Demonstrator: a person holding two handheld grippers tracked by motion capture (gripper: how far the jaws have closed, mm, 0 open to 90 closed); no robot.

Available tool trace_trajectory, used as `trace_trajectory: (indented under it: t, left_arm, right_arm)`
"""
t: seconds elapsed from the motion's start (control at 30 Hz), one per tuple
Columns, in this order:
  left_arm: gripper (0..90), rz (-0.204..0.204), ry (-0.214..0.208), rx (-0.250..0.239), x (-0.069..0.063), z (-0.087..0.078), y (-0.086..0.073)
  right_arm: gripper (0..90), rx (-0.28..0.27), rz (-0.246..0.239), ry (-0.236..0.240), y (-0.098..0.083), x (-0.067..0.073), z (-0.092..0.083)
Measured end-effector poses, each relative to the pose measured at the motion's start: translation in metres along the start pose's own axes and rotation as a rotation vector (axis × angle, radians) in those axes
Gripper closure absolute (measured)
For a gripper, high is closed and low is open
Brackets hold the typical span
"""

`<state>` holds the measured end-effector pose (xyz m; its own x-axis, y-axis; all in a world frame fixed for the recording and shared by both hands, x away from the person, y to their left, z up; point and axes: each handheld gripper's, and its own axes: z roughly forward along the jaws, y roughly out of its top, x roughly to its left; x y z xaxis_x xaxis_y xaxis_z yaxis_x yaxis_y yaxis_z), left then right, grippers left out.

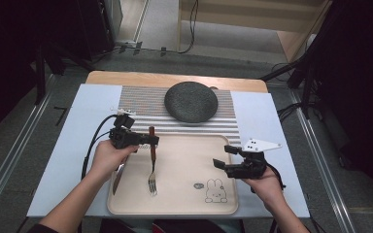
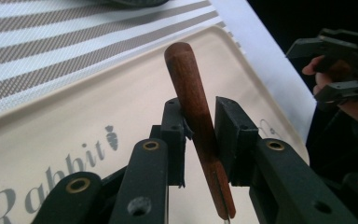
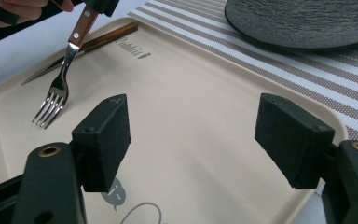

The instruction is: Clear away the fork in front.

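Note:
A fork (image 1: 152, 167) with a brown wooden handle (image 2: 191, 93) lies lengthwise on the left part of a beige rabbit-print tray (image 1: 184, 162). In the right gripper view its tines (image 3: 49, 109) touch the tray while the handle tilts upward. My left gripper (image 1: 151, 141) straddles the handle. One pad (image 2: 175, 126) touches the wood and a narrow gap shows at the other pad (image 2: 235, 133). My right gripper (image 1: 223, 156) hovers over the tray's right side, jaws wide open with nothing between them (image 3: 209, 135).
A knife (image 1: 118, 177) lies along the tray's left edge, its handle toward the back (image 3: 114, 33). A dark round plate (image 1: 191, 102) sits on a striped placemat (image 1: 136, 104) behind the tray. A white sheet (image 1: 77, 145) covers the table.

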<state>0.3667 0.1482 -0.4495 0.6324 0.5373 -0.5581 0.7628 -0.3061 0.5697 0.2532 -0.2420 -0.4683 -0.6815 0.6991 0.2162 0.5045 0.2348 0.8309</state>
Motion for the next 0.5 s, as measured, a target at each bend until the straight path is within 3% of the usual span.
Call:
trace_trajectory:
  t: [0.17,0.5]
  left_arm:
    - [70.6,0.003,0.025,0.009,0.006,0.008,-0.004]
    - [63.7,0.052,0.09,0.052,0.013,0.021,-0.011]
  right_arm:
    - [24.9,-0.001,0.004,-0.005,0.0,-0.002,0.001]
    - [24.9,0.01,0.004,-0.01,-0.001,-0.002,0.002]
